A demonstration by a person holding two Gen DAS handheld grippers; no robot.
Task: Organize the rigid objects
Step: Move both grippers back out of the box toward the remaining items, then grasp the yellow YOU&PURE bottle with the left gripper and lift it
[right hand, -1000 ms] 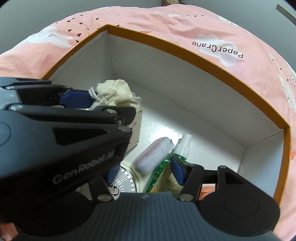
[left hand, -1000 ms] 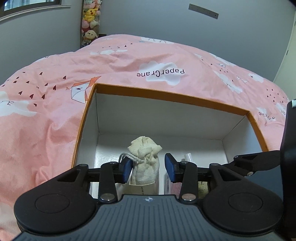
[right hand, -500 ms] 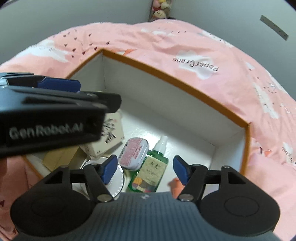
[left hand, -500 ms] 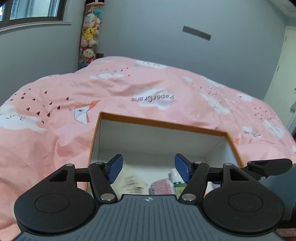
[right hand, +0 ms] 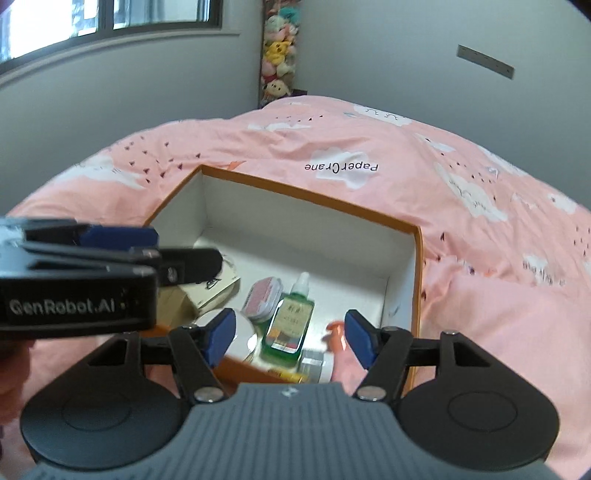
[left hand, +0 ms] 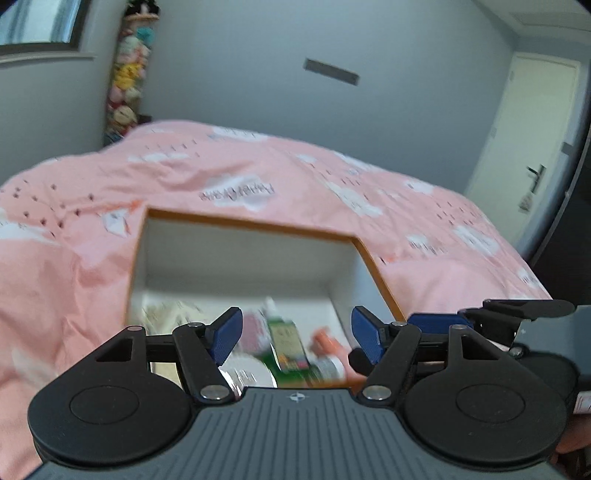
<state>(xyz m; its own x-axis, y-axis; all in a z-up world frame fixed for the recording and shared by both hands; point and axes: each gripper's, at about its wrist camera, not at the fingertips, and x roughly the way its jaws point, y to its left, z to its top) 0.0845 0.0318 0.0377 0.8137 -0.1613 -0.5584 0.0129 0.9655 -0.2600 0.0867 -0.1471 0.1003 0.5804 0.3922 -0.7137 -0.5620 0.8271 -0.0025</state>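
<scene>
pink duvet point(right hand: 388, 147) | plush toys point(right hand: 279, 48) (corner) | window point(right hand: 110, 18) | door point(left hand: 532, 147)

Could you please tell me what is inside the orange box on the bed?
Inside the orange box: a green spray bottle, pink tin and white carton. The grippers cover its near edge.

Empty, spread right gripper point(right hand: 290, 338) above green bottle point(right hand: 289, 322) in orange-rimmed box point(right hand: 310, 194).

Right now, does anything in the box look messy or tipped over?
A little. The green spray bottle lies flat on the floor of the orange-rimmed box instead of standing, and the pink tin beside it sits askew. Nothing looks spilled or broken. Both the left gripper and the right gripper are open and empty.
</scene>
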